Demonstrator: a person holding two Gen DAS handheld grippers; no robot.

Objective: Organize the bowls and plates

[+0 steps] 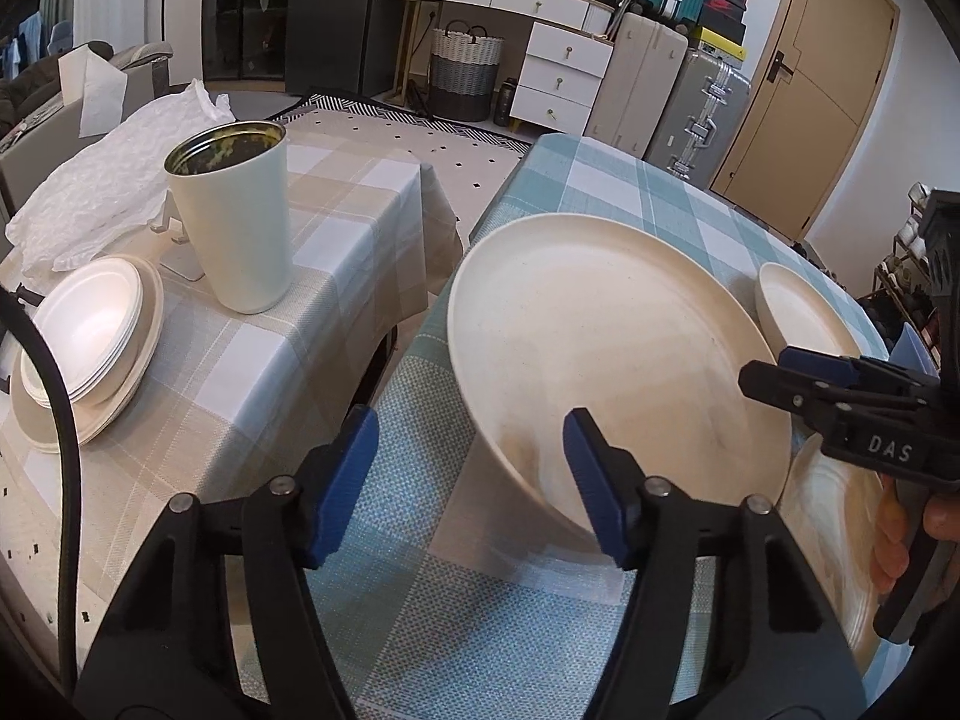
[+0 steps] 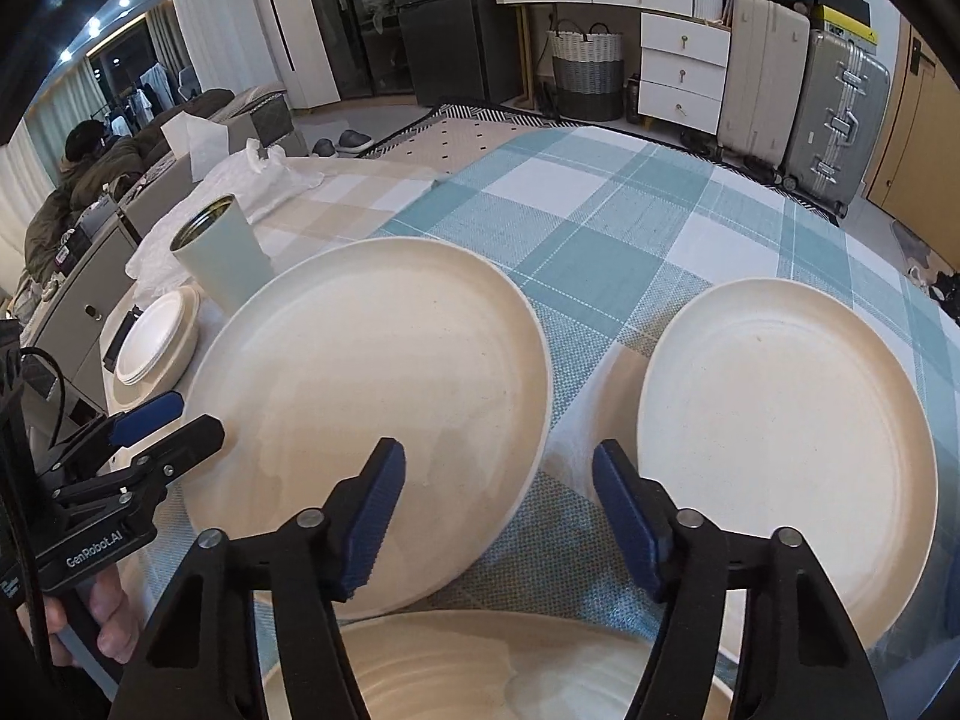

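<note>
A large cream plate (image 1: 600, 348) (image 2: 384, 408) lies on the teal-and-white checked cloth (image 1: 432, 612) (image 2: 600, 228) of the worktop, with a second cream plate (image 2: 786, 444) (image 1: 798, 312) just beside it on the right-hand side. A third cream dish (image 2: 480, 672) (image 1: 840, 540) with ridged rings sits at the near edge, directly under the right gripper (image 2: 498, 516) (image 1: 780, 369). That gripper hovers above the gap between the two plates, its blue-padded jaws spread wide and holding nothing. The left gripper (image 1: 471, 483) (image 2: 174, 408) hangs at the large plate's near-left rim, jaws likewise apart and empty, one blue pad over the plate and the other over the cloth; whether the pad touches the rim cannot be told. Further left, on an adjoining worktop covered in a beige checked cloth (image 1: 336, 198) (image 2: 354, 192), a stack of white bowls (image 1: 90, 330) (image 2: 153, 342) rests on a stack of cream plates (image 1: 114, 408) (image 2: 180, 354). A pale green tumbler (image 1: 237, 216) (image 2: 222, 258) stands upright just behind that stack, and crumpled white paper (image 1: 108, 180) (image 2: 270, 174) lies beyond it. At the back of the room stand a white drawer unit (image 1: 561, 81) (image 2: 684, 66), a woven basket (image 1: 468, 69) (image 2: 585, 69) and several suitcases (image 1: 699, 114) (image 2: 834, 114).
</note>
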